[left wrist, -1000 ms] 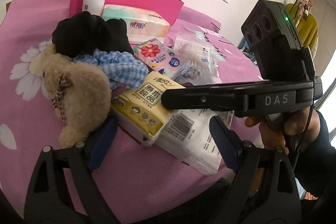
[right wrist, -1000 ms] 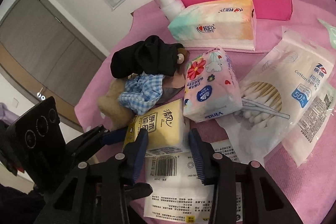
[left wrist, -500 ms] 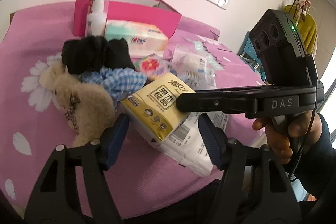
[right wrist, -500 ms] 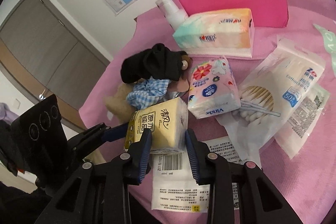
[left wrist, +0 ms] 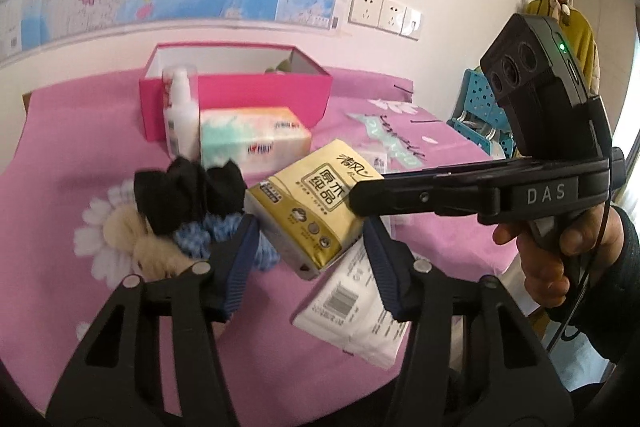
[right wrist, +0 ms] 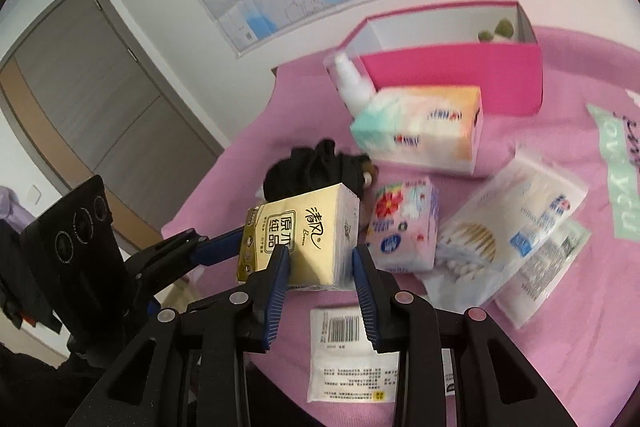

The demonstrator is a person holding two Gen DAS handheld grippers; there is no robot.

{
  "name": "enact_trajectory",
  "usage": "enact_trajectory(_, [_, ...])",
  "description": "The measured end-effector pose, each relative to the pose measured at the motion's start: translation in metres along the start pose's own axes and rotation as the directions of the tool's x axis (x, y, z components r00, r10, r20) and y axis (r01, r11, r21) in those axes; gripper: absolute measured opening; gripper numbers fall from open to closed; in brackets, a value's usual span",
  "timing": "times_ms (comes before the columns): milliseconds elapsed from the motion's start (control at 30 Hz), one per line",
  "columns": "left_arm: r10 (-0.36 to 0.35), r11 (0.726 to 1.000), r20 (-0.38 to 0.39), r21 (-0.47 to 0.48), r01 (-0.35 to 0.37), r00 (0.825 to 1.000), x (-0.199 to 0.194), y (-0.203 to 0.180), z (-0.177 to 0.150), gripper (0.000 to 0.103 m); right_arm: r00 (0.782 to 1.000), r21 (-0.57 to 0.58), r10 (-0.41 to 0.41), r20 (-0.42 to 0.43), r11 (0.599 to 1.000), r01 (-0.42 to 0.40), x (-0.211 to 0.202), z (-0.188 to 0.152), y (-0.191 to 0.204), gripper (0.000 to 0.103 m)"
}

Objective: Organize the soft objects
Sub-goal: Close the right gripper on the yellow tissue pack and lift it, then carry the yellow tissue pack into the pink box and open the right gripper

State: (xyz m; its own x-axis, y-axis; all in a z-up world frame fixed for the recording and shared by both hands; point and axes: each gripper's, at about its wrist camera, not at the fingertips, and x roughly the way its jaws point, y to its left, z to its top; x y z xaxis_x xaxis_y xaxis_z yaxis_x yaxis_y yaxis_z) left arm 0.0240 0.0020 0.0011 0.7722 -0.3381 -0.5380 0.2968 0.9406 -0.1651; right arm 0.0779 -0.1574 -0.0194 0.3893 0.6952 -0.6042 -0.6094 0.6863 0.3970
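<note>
A yellow tissue pack is lifted off the pink table, held from two sides. My left gripper is shut on it, and my right gripper is shut on its other end. The right gripper's finger crosses the left wrist view. Below lie a tan plush bear, a black soft item and a blue checked cloth. An open pink box stands at the back.
A pastel tissue pack and a white spray bottle stand before the box. A floral tissue pack, a cotton swab bag and a flat white packet lie on the pink cloth. A blue basket stands right.
Both grippers have closed on the yellow tissue pack and raised it off the white packet. The views have pulled up and back, so the pink box's inside now shows.
</note>
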Motion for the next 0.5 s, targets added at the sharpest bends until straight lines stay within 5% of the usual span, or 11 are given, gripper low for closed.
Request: enact_trajectory(500, [0.018, 0.992, 0.114, 0.123, -0.032, 0.993, 0.020, 0.005, 0.104, 0.056, 0.988, -0.072, -0.044, 0.151, 0.996, 0.055, -0.027, 0.080, -0.001, 0.032])
